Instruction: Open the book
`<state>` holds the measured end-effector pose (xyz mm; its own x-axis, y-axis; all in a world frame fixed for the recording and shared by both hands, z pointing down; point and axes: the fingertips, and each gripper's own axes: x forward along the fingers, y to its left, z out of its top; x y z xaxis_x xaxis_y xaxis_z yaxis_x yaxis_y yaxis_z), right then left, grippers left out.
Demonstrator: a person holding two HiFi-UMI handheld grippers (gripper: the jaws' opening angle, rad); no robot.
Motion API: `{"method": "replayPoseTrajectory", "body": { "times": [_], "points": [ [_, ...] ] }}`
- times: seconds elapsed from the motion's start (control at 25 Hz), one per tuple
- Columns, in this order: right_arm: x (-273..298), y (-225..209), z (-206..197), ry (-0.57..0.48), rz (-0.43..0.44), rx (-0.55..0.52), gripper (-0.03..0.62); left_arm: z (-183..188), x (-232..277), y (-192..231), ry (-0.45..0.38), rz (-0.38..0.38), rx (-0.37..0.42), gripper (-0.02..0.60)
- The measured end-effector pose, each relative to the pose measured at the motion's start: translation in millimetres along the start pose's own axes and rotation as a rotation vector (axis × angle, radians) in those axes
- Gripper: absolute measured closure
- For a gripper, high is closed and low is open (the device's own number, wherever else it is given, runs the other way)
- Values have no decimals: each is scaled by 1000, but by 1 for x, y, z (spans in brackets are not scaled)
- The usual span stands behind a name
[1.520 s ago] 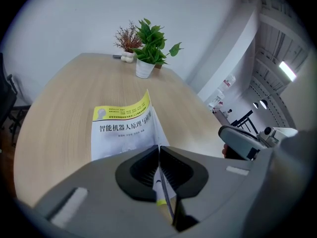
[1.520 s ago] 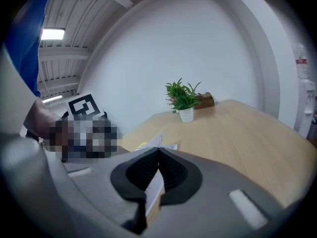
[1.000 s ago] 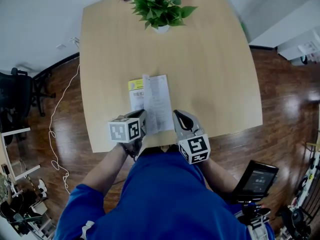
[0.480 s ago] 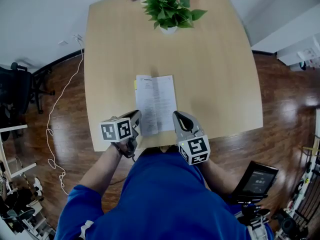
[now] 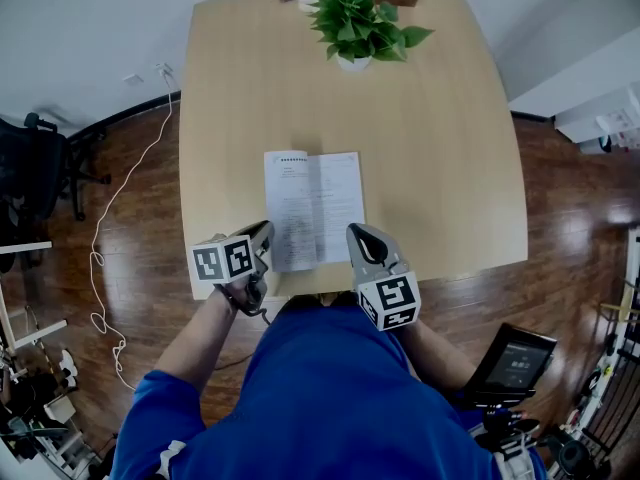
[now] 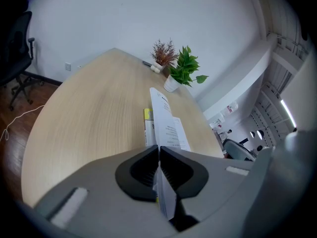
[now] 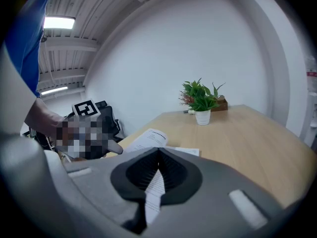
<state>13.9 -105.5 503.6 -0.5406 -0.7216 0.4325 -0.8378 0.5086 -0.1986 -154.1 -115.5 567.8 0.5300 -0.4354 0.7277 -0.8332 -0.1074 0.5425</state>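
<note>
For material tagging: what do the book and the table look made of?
Book: thin matte white paper with black print; a lifted page curves. Table: pale wood or wood-look laminate, low sheen; fine straight grain shows, solid or veneer unclear.

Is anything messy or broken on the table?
No, nothing looks spilled or broken. The book lies open on the table, and the left gripper and right gripper each pinch its pages. The potted plant stands upright.
</note>
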Motion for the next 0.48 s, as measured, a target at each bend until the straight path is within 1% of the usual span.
{"method": "replayPoseTrajectory", "body": {
  "times": [0.48],
  "points": [
    [11,22,-1,16,8,-21,591,1,-22,52,-21,45,-47,560]
  ]
}}
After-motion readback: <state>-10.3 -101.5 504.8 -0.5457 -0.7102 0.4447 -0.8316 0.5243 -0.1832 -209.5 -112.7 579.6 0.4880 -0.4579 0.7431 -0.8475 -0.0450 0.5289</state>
